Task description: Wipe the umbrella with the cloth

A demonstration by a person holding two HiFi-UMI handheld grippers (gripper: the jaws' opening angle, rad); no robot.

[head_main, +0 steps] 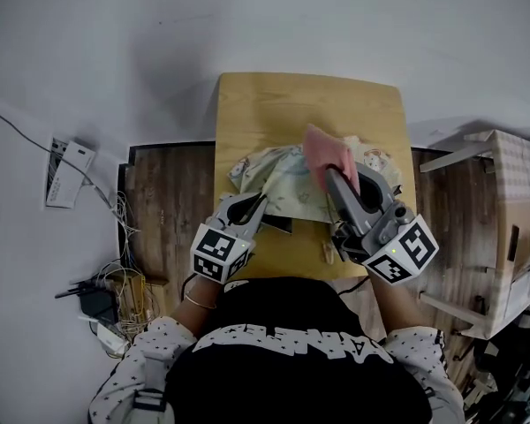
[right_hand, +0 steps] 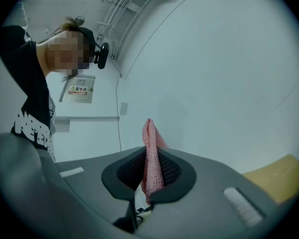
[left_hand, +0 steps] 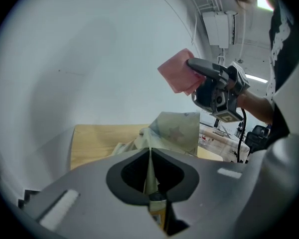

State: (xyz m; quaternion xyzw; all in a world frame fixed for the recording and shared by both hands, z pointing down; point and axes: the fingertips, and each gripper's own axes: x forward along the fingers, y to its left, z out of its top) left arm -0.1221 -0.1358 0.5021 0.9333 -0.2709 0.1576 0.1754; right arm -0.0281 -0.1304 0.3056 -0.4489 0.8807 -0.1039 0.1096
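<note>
A folded pale yellow-green umbrella (head_main: 287, 179) with a star print lies bunched on the small wooden table (head_main: 247, 104). My left gripper (head_main: 263, 203) is shut on a fold of the umbrella's canopy (left_hand: 175, 131), which stands up between its pads. My right gripper (head_main: 333, 174) is shut on a pink cloth (head_main: 329, 155) and holds it in the air above the umbrella's right part. The pink cloth (right_hand: 150, 156) sticks up out of the closed jaws in the right gripper view. From the left gripper view the cloth (left_hand: 177, 71) hangs high at the right, clear of the umbrella.
The table's far half is bare wood. A power strip and tangled cables (head_main: 106, 294) lie on the floor at the left, a white box (head_main: 69, 173) by the wall. Wooden frames and a checked box (head_main: 503, 228) crowd the right side.
</note>
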